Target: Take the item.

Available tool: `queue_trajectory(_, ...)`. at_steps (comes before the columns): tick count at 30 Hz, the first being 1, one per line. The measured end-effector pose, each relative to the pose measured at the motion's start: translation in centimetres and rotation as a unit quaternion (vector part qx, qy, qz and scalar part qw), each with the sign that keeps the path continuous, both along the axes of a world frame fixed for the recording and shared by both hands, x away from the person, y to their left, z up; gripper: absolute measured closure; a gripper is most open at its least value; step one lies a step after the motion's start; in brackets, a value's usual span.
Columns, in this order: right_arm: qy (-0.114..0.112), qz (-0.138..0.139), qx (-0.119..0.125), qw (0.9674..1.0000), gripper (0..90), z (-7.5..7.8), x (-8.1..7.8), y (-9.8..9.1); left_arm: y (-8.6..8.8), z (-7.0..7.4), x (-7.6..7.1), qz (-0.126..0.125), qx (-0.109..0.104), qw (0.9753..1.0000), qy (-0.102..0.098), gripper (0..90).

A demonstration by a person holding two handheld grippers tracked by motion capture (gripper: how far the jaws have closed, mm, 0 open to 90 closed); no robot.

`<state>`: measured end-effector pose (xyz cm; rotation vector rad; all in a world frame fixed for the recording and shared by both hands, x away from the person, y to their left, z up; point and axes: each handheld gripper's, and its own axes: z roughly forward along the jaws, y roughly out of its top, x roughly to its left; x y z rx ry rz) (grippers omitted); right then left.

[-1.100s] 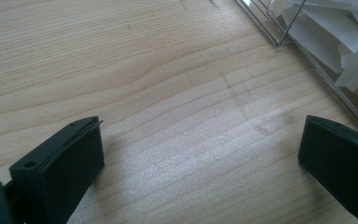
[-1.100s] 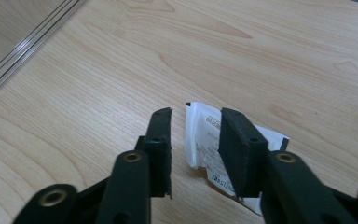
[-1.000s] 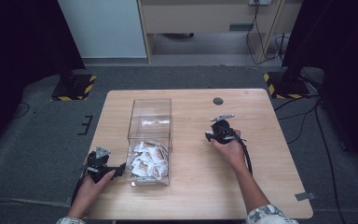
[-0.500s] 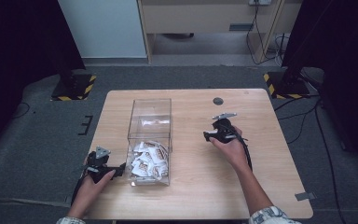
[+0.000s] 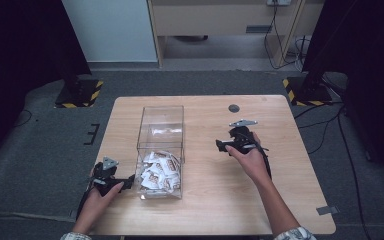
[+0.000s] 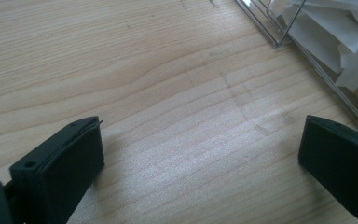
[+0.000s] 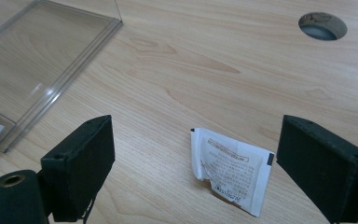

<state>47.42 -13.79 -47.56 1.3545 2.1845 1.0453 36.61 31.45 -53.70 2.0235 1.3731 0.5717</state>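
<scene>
Wood table – sachet btwn open jaws, untouched.

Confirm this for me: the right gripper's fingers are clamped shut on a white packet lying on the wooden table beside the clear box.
Not clamped. The right gripper has just been opening; its fingers stand wide apart, and the white packet lies loose between them on the wooden table, beside the clear box. The right gripper view shows this.

The right gripper had just been opening its jaws, which came to stand wide apart. A small white sachet lay flat on the wooden table between them (touched by neither pad). In the high view, that gripper edged slightly toward the clear box.
</scene>
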Motion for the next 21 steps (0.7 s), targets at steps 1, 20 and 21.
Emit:
queue_trajectory(1,0.0,-0.001,0.003,1.0,9.6,0.1,-0.1,0.0,0.0,0.0,0.0,0.0,0.0,1.0,0.0,0.0)
queue_trajectory(20,-0.036,0.007,0.021,0.9991,7.6,2.9,-2.9,-2.2,0.0,0.0,0.0,-0.001,0.0,1.0,0.0,0.0)
queue_trajectory(21,-0.037,0.005,0.02,0.9991,7.5,3.0,-3.2,-2.4,0.0,0.0,0.0,-0.001,0.0,1.0,0.0,0.0)
